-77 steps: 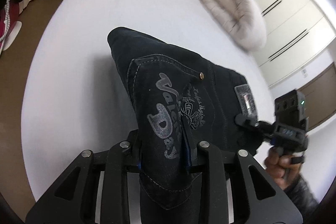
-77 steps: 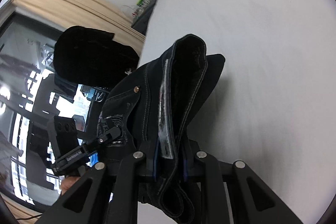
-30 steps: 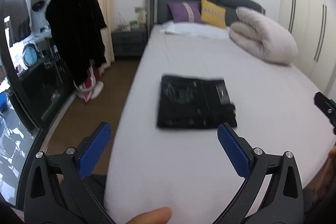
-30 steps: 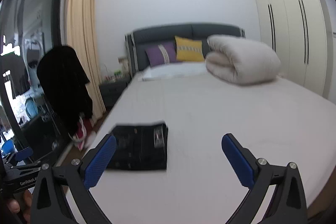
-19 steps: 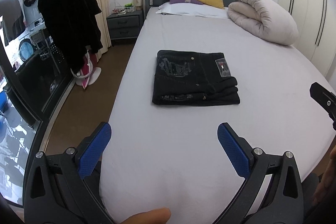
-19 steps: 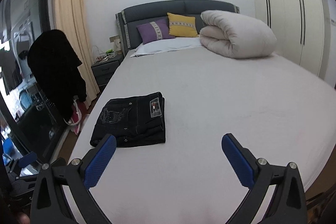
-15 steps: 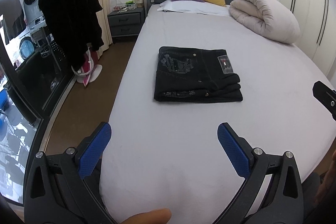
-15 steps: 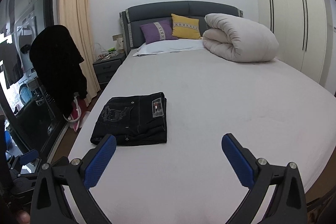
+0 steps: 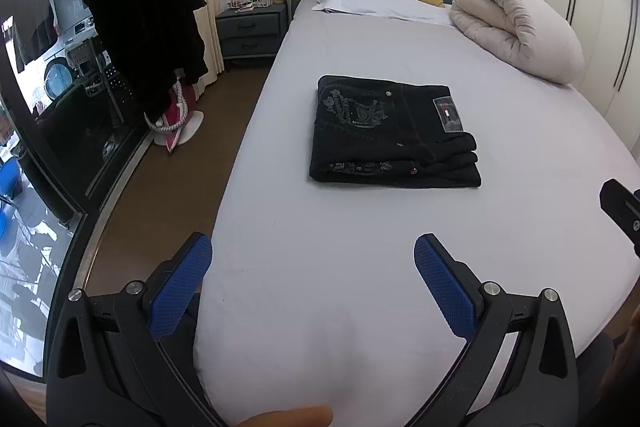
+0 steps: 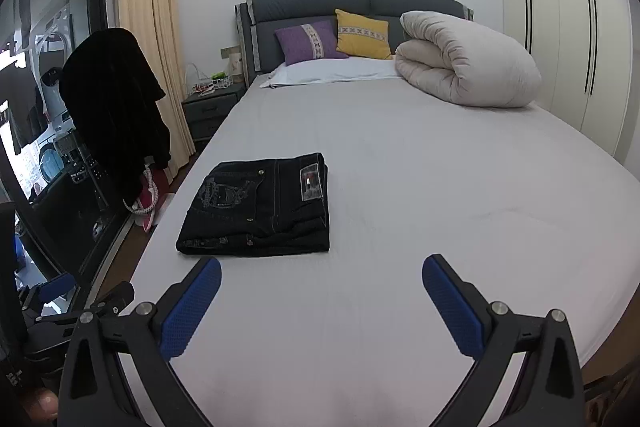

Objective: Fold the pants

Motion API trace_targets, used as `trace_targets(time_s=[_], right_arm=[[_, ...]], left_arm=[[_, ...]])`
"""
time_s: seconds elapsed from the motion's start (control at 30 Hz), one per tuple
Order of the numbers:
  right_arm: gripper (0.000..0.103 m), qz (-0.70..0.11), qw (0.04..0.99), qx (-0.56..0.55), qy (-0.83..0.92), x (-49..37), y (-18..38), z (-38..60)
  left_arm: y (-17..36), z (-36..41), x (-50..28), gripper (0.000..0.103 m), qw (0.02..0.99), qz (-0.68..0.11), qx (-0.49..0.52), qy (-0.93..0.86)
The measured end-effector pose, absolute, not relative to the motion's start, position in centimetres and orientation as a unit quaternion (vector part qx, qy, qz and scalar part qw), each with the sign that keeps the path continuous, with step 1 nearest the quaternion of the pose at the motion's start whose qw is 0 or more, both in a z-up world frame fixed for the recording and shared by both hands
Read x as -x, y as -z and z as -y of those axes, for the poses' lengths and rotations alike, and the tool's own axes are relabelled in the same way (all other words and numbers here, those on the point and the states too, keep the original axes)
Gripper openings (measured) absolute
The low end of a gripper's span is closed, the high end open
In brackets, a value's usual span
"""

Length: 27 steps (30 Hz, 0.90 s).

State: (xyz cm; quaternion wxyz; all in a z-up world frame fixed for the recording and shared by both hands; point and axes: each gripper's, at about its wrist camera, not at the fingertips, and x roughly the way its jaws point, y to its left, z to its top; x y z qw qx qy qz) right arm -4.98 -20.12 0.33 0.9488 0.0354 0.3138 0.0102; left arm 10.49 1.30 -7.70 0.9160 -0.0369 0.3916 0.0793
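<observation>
The black pants (image 9: pixel 390 131) lie folded into a flat rectangle on the white bed (image 9: pixel 360 267), back pocket print and label facing up. They also show in the right wrist view (image 10: pixel 260 205), left of centre. My left gripper (image 9: pixel 312 267) is open and empty, held back above the foot of the bed, well short of the pants. My right gripper (image 10: pixel 320 287) is open and empty, also short of the pants. The right gripper's edge (image 9: pixel 620 207) shows at the left wrist view's right side.
A rolled beige duvet (image 10: pixel 464 67) and purple and yellow pillows (image 10: pixel 336 35) lie at the bed's head. A black coat (image 9: pixel 148 15) hangs left of the bed above brown floor. A nightstand (image 9: pixel 250 31) stands by the headboard. Wardrobes (image 10: pixel 560 27) line the right wall.
Both grippers let go of the pants and pulled back from them, jaws opening wide. The pants now lie folded on the bed. In the last half second the views barely shift.
</observation>
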Motion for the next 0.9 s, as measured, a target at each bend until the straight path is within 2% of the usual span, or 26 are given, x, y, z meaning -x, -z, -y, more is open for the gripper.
trace_targets(time_s=[0.9], right_arm=[[0.103, -0.326, 0.944, -0.039, -0.012, 5.11, 0.63, 20.13]], left_arm=[[8.77, -1.08, -10.77, 0.103, 0.914, -0.395, 0.035, -0.082]])
